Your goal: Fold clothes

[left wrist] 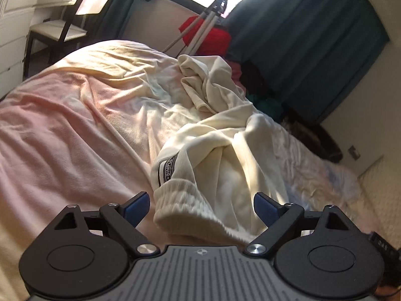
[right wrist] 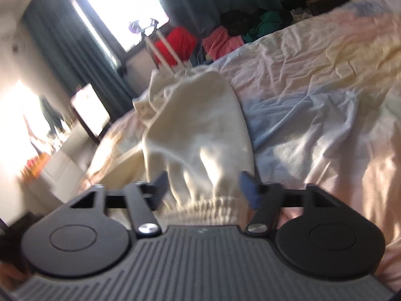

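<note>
A crumpled cream sweatshirt (left wrist: 220, 138) lies on a pastel pink and yellow bed sheet (left wrist: 75, 115). Its ribbed hem, with a black woven label beside it, sits between the blue pads of my left gripper (left wrist: 201, 207), whose jaws stand wide open around it. In the right wrist view the same cream garment (right wrist: 198, 125) stretches away from me. Its ribbed cuff lies between the fingers of my right gripper (right wrist: 204, 190), which is open. That view is motion-blurred.
A pile of red, pink, green and dark clothes (right wrist: 225, 40) lies at the far edge of the bed. A white tripod (left wrist: 205, 25) stands by the window with dark teal curtains (left wrist: 313, 37). A chair (left wrist: 55, 30) and white drawers stand at the left.
</note>
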Demonstrator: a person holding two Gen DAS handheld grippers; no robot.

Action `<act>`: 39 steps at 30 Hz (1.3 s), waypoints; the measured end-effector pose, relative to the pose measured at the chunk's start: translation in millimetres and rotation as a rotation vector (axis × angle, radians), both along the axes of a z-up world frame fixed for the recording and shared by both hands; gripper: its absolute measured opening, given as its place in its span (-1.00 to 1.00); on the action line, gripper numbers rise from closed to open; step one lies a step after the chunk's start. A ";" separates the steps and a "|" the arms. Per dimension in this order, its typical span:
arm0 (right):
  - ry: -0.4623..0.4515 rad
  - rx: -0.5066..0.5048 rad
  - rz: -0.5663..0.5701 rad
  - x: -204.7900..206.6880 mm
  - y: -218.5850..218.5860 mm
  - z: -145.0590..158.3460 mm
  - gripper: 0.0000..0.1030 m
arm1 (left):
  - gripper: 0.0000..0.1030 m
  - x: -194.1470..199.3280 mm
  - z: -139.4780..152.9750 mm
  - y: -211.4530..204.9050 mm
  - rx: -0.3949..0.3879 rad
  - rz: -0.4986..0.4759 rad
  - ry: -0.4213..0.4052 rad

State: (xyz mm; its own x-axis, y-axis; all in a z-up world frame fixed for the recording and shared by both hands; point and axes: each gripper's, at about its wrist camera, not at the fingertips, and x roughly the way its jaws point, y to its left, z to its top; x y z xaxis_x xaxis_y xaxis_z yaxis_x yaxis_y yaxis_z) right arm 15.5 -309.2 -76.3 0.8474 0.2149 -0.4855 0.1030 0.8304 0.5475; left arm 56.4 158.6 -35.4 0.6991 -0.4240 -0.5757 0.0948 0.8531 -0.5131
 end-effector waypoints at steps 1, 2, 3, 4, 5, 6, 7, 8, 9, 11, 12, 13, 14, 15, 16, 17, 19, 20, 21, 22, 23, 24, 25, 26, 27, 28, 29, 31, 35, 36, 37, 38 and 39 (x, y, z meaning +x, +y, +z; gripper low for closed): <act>0.001 0.015 -0.005 3.2 -1.3 -2.3 0.51 | 0.78 6.3 -4.4 -2.3 0.000 0.007 0.013; 0.018 0.019 -0.002 8.7 -0.9 -7.0 0.51 | 0.78 12.8 -9.2 -5.1 0.004 0.018 0.024; 0.046 0.017 0.006 15.7 0.8 -13.3 0.51 | 0.78 18.7 -14.4 -7.7 0.008 0.035 0.033; 0.072 0.017 0.008 23.3 2.3 -20.2 0.51 | 0.78 24.8 -20.0 -10.2 0.010 0.050 0.044; 0.098 0.017 0.007 31.1 3.8 -27.5 0.50 | 0.78 31.2 -26.5 -12.5 0.007 0.057 0.061; 0.124 0.018 0.005 38.9 5.2 -34.7 0.50 | 0.75 38.0 -33.4 -15.3 0.005 0.059 0.086; 0.150 0.018 0.004 46.7 6.7 -42.0 0.50 | 0.71 44.1 -40.0 -17.7 0.004 0.062 0.107; 0.174 0.013 -0.004 54.8 7.9 -48.1 0.50 | 0.62 49.1 -46.0 -19.7 0.006 0.068 0.123; 0.191 0.006 -0.016 61.6 8.2 -53.2 0.50 | 0.55 53.4 -51.9 -21.1 0.008 0.075 0.137; 0.219 0.006 -0.033 72.7 7.3 -63.4 0.50 | 0.41 59.0 -61.3 -20.3 0.012 0.090 0.157; 0.234 0.039 -0.023 76.3 6.8 -69.3 0.49 | 0.29 60.7 -65.3 -18.3 0.005 0.104 0.169; 0.248 0.084 -0.005 78.8 6.4 -75.7 0.49 | 0.25 61.9 -69.4 -14.9 -0.015 0.119 0.182; 0.263 0.129 0.013 81.4 5.9 -82.0 0.45 | 0.07 62.7 -72.5 -11.1 -0.042 0.134 0.190; 0.269 0.145 0.025 82.1 6.7 -84.7 0.40 | -0.14 63.3 -74.7 -7.0 -0.067 0.150 0.197; 0.265 0.140 0.030 80.6 7.7 -83.4 0.24 | -0.20 63.6 -75.8 -2.7 -0.088 0.168 0.202; 0.258 0.136 0.034 78.4 8.5 -81.2 0.00 | -0.34 63.4 -76.0 1.3 -0.107 0.185 0.200; 0.227 0.182 0.054 70.9 9.2 -75.7 -0.15 | -0.54 61.4 -69.4 6.6 -0.120 0.203 0.160; 0.205 0.197 0.068 65.2 11.4 -71.3 -0.20 | -0.66 60.3 -62.8 8.3 -0.116 0.208 0.131; 0.183 0.213 0.081 59.5 13.6 -66.9 -0.22 | -0.70 59.6 -54.9 10.3 -0.116 0.217 0.106; 0.161 0.224 0.097 52.2 18.0 -61.6 -0.26 | -0.71 59.4 -45.5 12.9 -0.119 0.229 0.081; 0.147 0.237 0.118 44.8 23.6 -56.4 -0.30 | -0.72 59.9 -35.3 15.7 -0.116 0.238 0.055; 0.144 0.253 0.143 39.9 30.9 -53.2 -0.32 | -0.73 62.3 -22.9 18.8 -0.100 0.243 0.023; 0.146 0.270 0.169 36.1 39.5 -51.0 -0.35 | -0.73 66.1 -9.3 22.8 -0.078 0.246 -0.010; 0.148 0.286 0.195 32.4 48.1 -48.8 -0.37 | -0.73 70.9 3.1 28.1 -0.059 0.251 -0.036; 0.152 0.303 0.218 31.3 58.9 -47.3 -0.38 | -0.74 76.4 15.4 34.6 -0.045 0.257 -0.058; 0.159 0.318 0.240 31.8 71.2 -46.3 -0.41 | -0.74 83.2 27.4 42.9 -0.037 0.266 -0.071; 0.165 0.339 0.263 34.8 85.8 -45.9 -0.43 | -0.74 90.7 38.9 51.2 -0.023 0.276 -0.085; 0.176 0.388 0.312 44.0 118.2 -45.9 -0.45 | -0.75 108.3 63.6 69.4 0.025 0.300 -0.116; 0.180 0.462 0.428 79.0 200.3 -43.8 -0.48 | -0.75 150.7 107.2 108.7 0.165 0.368 -0.177; 0.179 0.483 0.456 90.5 222.1 -43.6 -0.48 | -0.75 162.1 114.9 118.4 0.209 0.390 -0.193; 0.179 0.503 0.484 102.0 244.0 -43.5 -0.48 | -0.75 175.4 118.4 127.9 0.254 0.414 -0.200; 0.178 0.524 0.512 113.5 265.8 -43.4 -0.48 | -0.75 190.6 119.2 137.4 0.300 0.439 -0.199; 0.178 0.539 0.532 123.5 284.9 -44.6 -0.48 | -0.74 206.6 116.7 146.8 0.344 0.463 -0.191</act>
